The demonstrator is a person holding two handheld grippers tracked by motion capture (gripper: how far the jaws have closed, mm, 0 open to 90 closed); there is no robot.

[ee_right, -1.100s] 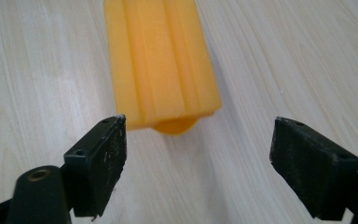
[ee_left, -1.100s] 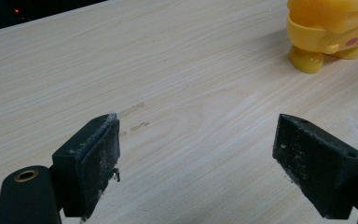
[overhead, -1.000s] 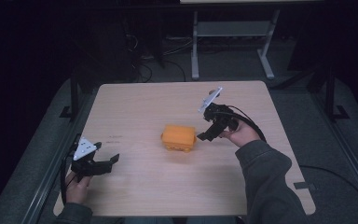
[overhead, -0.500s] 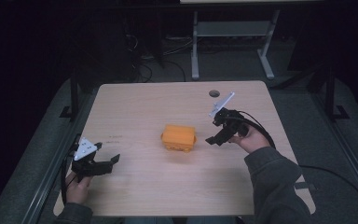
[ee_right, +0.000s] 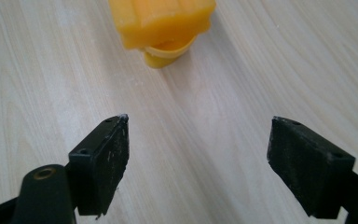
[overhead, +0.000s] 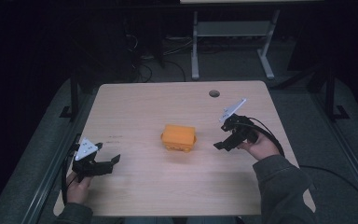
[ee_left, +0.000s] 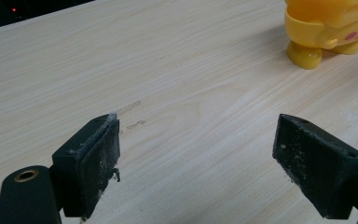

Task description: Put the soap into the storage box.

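Note:
An orange and yellow toy box [overhead: 179, 137] with small feet and a pink-cheeked face stands in the middle of the wooden table [overhead: 168, 102]. My right gripper [overhead: 220, 144] is open a short way to its right, jaws aimed at it with nothing between them. In the right gripper view the toy box [ee_right: 162, 25] lies ahead at the top, past the gripper [ee_right: 198, 158]. My left gripper [overhead: 113, 163] rests open near the table's front left, well apart from the toy. From the left gripper view the toy box [ee_left: 328, 30] is at the upper right, beyond the gripper [ee_left: 200, 168].
A round cable hole [overhead: 214, 93] sits in the tabletop at the back right. Faint tape marks [ee_left: 129, 109] lie on the wood ahead of the left gripper. A white desk frame [overhead: 228, 42] stands on the dark floor behind the table.
My right gripper has drawn back to the right and toward the front, away from the toy box, which stays put. The left gripper has not moved.

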